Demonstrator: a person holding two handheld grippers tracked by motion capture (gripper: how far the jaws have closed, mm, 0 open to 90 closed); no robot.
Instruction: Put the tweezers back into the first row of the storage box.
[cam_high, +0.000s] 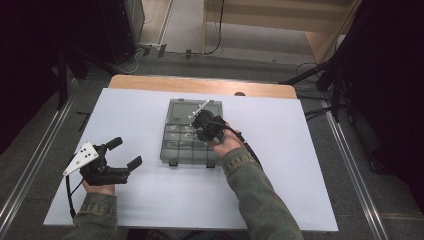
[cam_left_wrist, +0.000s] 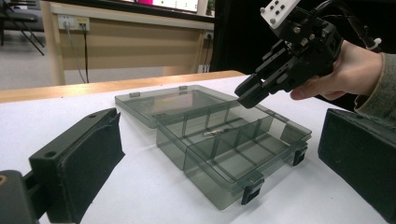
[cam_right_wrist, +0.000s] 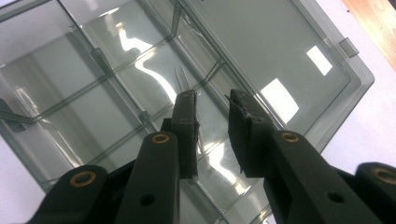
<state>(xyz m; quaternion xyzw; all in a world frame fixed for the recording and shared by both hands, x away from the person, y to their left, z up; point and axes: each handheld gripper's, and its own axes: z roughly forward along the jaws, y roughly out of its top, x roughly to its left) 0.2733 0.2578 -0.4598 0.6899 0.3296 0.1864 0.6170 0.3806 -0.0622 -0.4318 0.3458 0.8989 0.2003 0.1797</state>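
In the high view, the grey compartment box (cam_high: 192, 132) lies open in the middle of the white surface (cam_high: 300, 190). The right gripper (cam_high: 200, 116) hangs over the box, and the left gripper (cam_high: 126, 152) rests near the left edge, fingers wide and empty.

In the left gripper view, the right gripper points down at a back compartment, where a small metal piece (cam_left_wrist: 214, 132) lies.

In the right gripper view, the fingers (cam_right_wrist: 187, 126) stand a little apart, holding nothing.

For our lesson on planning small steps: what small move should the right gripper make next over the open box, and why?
Probably lift the right gripper straight up, clear of the compartment box. Its jaws stand apart with nothing between them, and the small metal piece already lies in a compartment below.
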